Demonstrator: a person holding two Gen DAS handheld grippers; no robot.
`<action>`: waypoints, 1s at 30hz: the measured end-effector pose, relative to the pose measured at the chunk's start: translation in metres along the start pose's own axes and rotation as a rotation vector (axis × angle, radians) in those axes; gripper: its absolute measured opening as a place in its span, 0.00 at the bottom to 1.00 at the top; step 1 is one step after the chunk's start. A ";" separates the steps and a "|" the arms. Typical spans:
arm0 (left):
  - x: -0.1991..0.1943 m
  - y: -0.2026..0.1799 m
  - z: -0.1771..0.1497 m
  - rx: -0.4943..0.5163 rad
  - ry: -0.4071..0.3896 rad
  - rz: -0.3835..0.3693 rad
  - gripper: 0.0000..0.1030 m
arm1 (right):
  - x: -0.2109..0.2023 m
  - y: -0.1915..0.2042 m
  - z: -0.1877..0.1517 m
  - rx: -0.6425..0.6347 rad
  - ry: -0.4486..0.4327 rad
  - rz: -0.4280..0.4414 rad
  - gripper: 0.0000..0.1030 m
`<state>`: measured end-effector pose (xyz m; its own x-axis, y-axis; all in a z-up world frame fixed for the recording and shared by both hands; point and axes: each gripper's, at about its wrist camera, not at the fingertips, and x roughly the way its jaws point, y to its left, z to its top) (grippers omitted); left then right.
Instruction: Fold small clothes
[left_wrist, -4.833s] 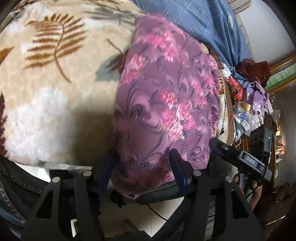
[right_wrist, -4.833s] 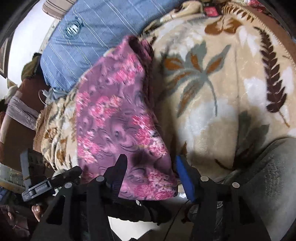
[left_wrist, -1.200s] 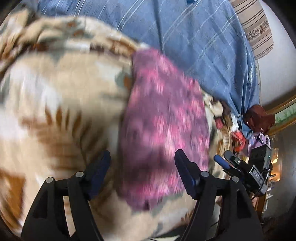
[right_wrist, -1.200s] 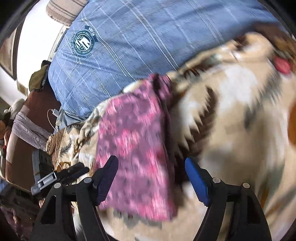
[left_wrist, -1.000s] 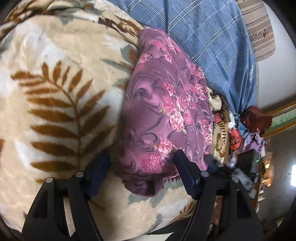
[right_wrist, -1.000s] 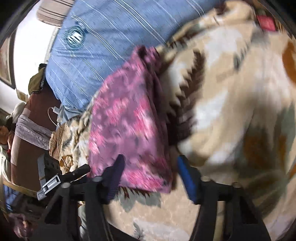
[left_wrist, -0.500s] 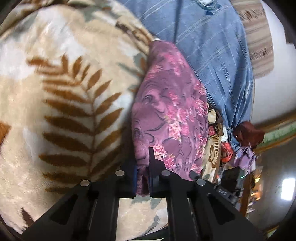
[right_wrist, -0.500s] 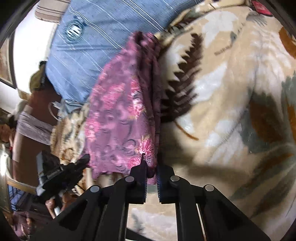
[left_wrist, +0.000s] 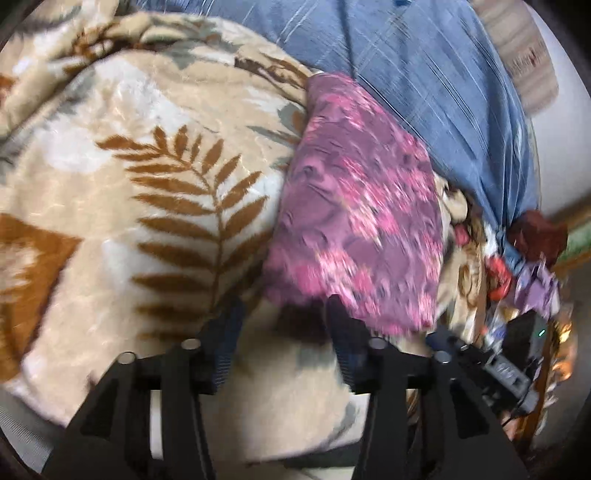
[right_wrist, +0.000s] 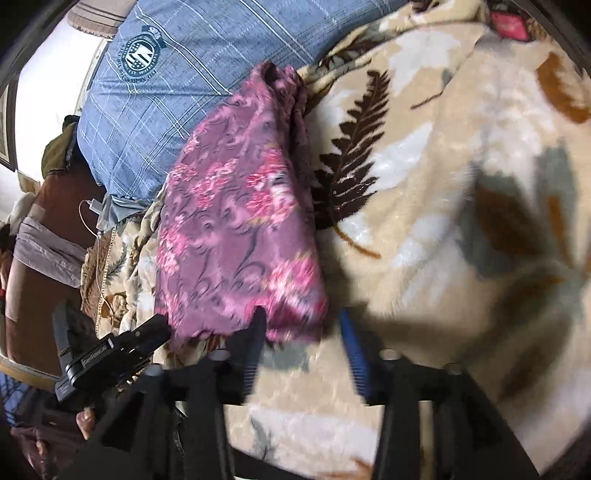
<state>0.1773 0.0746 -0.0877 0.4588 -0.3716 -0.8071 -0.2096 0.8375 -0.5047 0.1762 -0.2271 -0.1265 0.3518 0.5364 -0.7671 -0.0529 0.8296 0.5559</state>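
Note:
A folded purple cloth with pink flowers (left_wrist: 354, 221) lies flat on the beige leaf-print blanket (left_wrist: 147, 192). In the left wrist view my left gripper (left_wrist: 282, 321) sits just short of the cloth's near edge. Its jaws are opening, and only blanket and shadow show between them. In the right wrist view the same cloth (right_wrist: 236, 229) ends at my right gripper (right_wrist: 303, 334). Those jaws are opening too, with the hem just past the fingertips and not pinched. Each view catches the other gripper low beside the cloth.
A blue checked pillow (right_wrist: 192, 74) lies right behind the cloth's far end. Clutter, a cable and a brown piece of furniture (right_wrist: 40, 258) crowd the bed's side. The blanket (right_wrist: 461, 184) spreads wide on the other side.
Half a second ago both grippers were shut on the cloth's near edge. Both have since let go, opened and drawn back a little, and the cloth now rests on the blanket.

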 end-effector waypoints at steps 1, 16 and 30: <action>-0.007 -0.003 -0.003 0.020 0.002 0.016 0.52 | -0.011 0.006 -0.005 -0.010 0.004 -0.023 0.58; -0.099 -0.075 -0.063 0.312 -0.080 0.335 0.64 | -0.098 0.088 -0.058 -0.209 -0.017 -0.182 0.68; -0.124 -0.100 -0.088 0.384 -0.130 0.385 0.64 | -0.117 0.124 -0.094 -0.305 -0.077 -0.240 0.69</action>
<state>0.0654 0.0018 0.0361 0.5190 0.0217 -0.8545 -0.0647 0.9978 -0.0139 0.0405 -0.1729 0.0021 0.4562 0.3184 -0.8310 -0.2322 0.9440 0.2343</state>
